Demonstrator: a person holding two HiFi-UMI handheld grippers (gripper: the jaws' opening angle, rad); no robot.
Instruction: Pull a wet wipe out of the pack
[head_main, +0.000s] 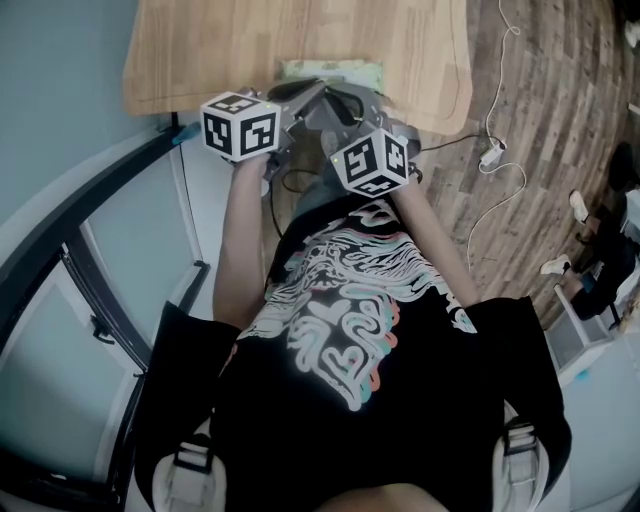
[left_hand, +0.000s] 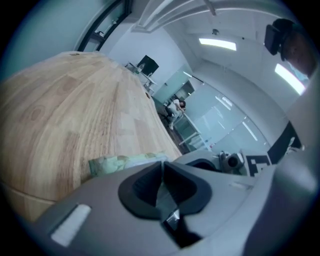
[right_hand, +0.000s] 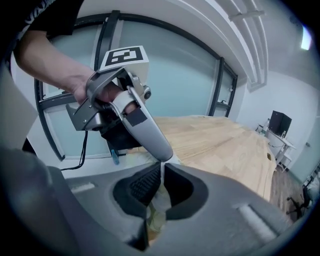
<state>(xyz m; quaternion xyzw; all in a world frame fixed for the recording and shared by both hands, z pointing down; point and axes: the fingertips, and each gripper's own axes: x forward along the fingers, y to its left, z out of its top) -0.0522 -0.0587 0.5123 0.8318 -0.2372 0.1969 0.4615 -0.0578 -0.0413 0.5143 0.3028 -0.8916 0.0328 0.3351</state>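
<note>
On wooden table (head_main: 300, 45), at near edge, green pack (left_hand: 125, 162) of wipes. Just right of it, left gripper (left_hand: 162, 167), jaws pressed together, tip right at right gripper (right_hand: 161, 167) — that one pinched onto pack, white and green between jaws.

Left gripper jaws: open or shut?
Shut. In the left gripper view the left gripper's pads meet with no gap at the tips. Cannot tell whether anything thin is pinched between them.

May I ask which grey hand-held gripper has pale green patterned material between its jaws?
The right gripper, shut on the wipe pack; the left gripper's jaws show none.
</note>
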